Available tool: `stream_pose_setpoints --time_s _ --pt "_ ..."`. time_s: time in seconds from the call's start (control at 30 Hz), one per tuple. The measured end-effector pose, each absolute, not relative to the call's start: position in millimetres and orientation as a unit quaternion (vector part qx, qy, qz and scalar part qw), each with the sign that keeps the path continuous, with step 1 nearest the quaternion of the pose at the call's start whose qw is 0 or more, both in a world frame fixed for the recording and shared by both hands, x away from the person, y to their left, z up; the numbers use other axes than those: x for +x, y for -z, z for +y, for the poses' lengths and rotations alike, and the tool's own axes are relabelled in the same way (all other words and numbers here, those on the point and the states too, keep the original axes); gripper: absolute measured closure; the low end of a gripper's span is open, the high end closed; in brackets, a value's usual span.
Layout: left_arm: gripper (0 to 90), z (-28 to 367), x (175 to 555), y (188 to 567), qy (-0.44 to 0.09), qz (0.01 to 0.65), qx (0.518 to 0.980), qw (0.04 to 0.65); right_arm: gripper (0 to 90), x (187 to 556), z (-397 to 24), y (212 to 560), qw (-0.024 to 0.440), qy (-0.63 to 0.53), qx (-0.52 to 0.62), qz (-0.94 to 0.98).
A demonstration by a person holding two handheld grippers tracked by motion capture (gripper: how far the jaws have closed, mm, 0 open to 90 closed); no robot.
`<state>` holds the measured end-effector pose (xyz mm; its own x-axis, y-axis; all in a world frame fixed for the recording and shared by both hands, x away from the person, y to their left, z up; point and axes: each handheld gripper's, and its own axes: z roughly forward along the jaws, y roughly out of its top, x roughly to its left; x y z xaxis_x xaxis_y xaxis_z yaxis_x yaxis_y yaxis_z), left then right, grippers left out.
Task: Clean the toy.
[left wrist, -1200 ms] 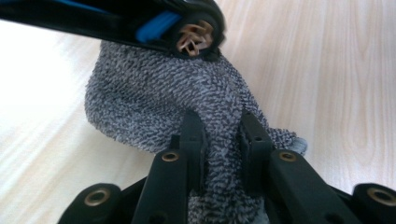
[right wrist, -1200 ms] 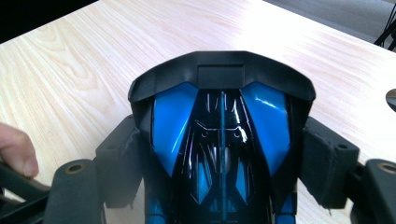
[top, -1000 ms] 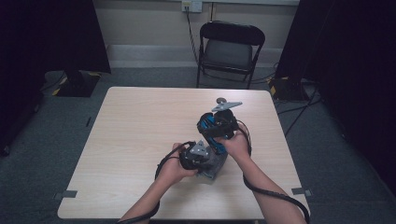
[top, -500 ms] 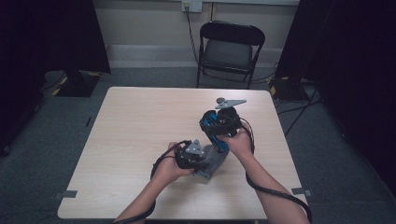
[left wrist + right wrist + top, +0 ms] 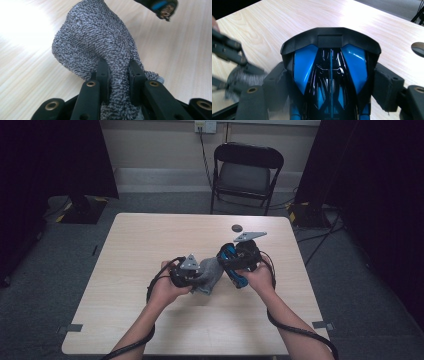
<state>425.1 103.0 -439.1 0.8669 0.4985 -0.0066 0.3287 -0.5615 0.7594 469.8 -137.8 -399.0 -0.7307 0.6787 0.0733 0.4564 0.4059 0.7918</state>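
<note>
Work in hand: we read this as wiping the toy car [image 5: 329, 75] with the grey cloth [image 5: 97, 47].
Left gripper [image 5: 192, 275]: jaws clenched on a bunched fold of the cloth; the rest billows beyond the tips.
Right gripper [image 5: 237, 267]: jaws spread wide, clamping the blue-and-black car by its flanks.
Key relation: in the high view the car lies at 3 o'clock of the cloth, just beside it; we cannot tell whether they touch. The car's long axis runs along the right jaws, about 11 to 5 o'clock. Our left hand carries the cloth, so it closes the gap.
Surface: pale wood-grain table [image 5: 150, 240]; small dark disc [image 5: 236, 227] at 12 o'clock of the car.
Room: folding chair [image 5: 247, 170] beyond the table, dark curtains either side.
</note>
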Motion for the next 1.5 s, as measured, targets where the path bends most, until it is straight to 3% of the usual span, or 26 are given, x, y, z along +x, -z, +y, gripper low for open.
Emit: stream_pose_setpoints --time_s 0.77,1.5 --pt "75.1 108.9 438.3 414.3 -0.133 0.250 0.862 0.421 25.4 459.3 -145.7 418.8 0.124 -0.417 0.340 0.834" --pt "75.1 95.3 439.5 413.3 -0.126 0.243 0.865 0.420 25.4 452.4 -145.3 428.1 0.121 -0.420 0.338 0.834"
